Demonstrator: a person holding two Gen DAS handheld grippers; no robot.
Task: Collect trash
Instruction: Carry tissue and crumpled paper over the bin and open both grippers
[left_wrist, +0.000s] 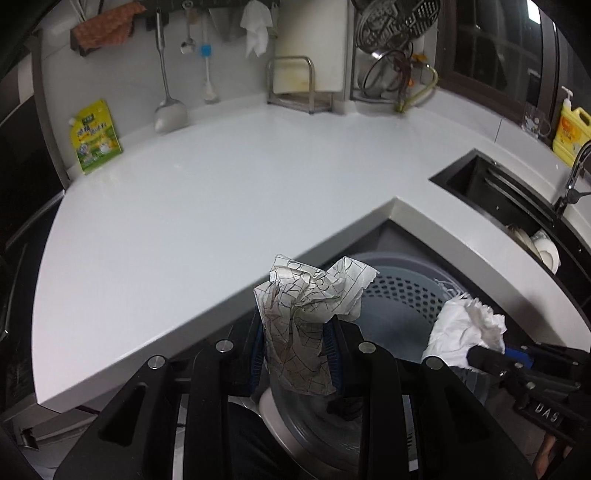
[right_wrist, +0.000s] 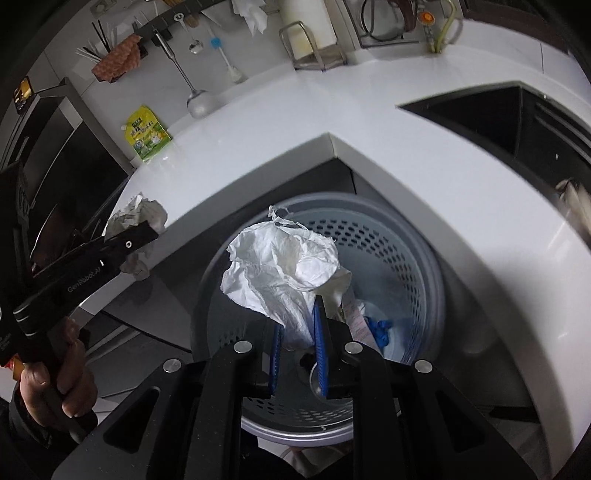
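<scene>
Patterned crumpled paper (left_wrist: 303, 317) is clamped by left gripper (left_wrist: 295, 350); white wad (right_wrist: 284, 273) is clamped by right gripper (right_wrist: 299, 332), above perforated bin (right_wrist: 417, 266).

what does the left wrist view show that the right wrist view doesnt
Only the left wrist view: a yellow soap bottle, a faucet and dishes in the sink.

Only the right wrist view: the bin's contents, including something blue, and the person's hand on the left hand-held gripper.

Both: the white counter, the perforated bin, the printed paper, the white wad and the green pouch.
</scene>
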